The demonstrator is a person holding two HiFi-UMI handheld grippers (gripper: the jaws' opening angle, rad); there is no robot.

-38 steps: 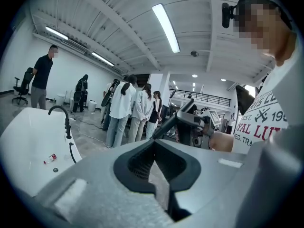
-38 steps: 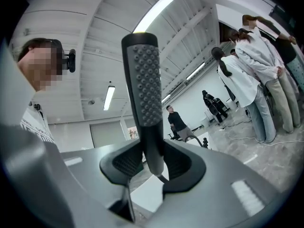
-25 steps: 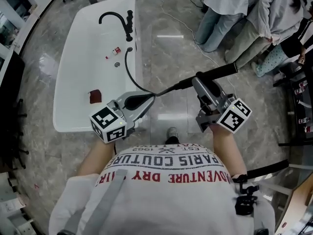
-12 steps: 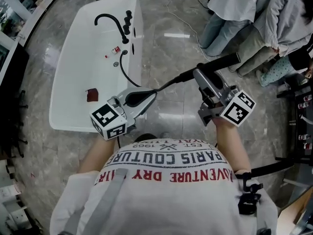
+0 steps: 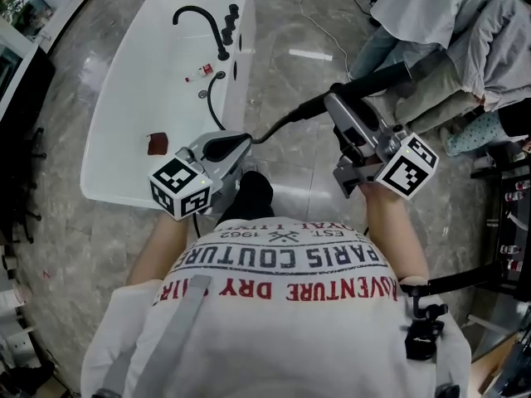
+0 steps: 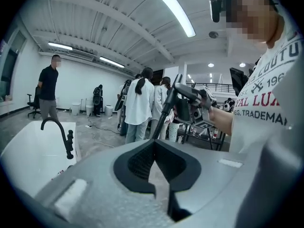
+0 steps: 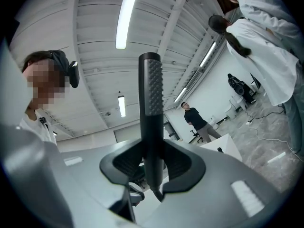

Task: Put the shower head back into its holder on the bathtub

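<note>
The left gripper point(image 6: 154, 151) has its fingers point(image 6: 109, 194) clenched pad to pad, with nothing between them. It sits at the bathtub's point(image 5: 116, 139) near right corner, its tip just off the rim on the floor side, and the marker cube is nearest the person. The left forearm reaches straight out from the torso and the gripper points roughly level.

The right gripper point(image 7: 153, 151) has its fingers point(image 7: 213, 189) grasping the shower head point(image 7: 151, 94). The pads press on both sides of the black handle, and the dimpled end stands clear above them. This gripper is well apart from the bathtub on its right side, over bare floor point(image 5: 290, 40), and is tilted upward towards the ceiling. The right forearm is also extended forward.

In the head view the shower head point(image 5: 377, 80) lies across the right fingers and points away from the bathtub. The hose point(image 5: 214, 106) rises from the tub rim near the faucet point(image 5: 203, 16), curves towards the near end and passes close by the left gripper's tip. Whether it touches that tip cannot be told.

Open floor lies between the bathtub's right wall and the right gripper. Bystanders point(image 5: 431, 15) stand beyond, on the side away from the bathtub.
</note>
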